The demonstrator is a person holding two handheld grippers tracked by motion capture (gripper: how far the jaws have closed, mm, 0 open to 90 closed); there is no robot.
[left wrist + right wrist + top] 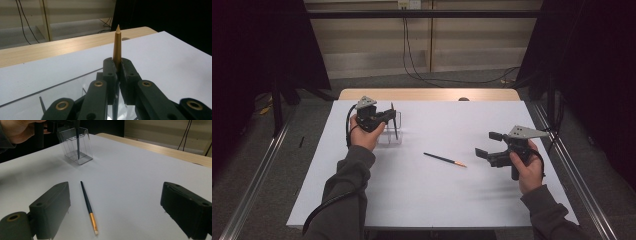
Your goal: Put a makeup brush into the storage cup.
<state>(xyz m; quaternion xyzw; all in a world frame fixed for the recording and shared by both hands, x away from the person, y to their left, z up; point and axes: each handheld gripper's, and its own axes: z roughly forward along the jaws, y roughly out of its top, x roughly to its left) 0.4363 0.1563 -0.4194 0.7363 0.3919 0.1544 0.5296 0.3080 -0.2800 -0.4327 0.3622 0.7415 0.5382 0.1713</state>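
no readable text, labels or signs

left gripper (pixel 388 116) held up at the far left, jaws clamped together; right gripper (pixel 488 143) low at the right, pointing left, jaws spread wide; both forearms sleeved

The table (pixel 422 195) is white, with a pale wood strip at its far edge. On it lies a paintbrush (pixel 444 160) with a dark blue-black handle, gold ferrule and whitish tip. The holder (pixel 76 145) is clear plastic. Both grippers, the left gripper (pixel 389 117) and the right gripper (pixel 487 145), are black with brass-coloured rivets. The brush (pixel 117 46) in the left one shows a gold end. Sleeves are grey-olive.
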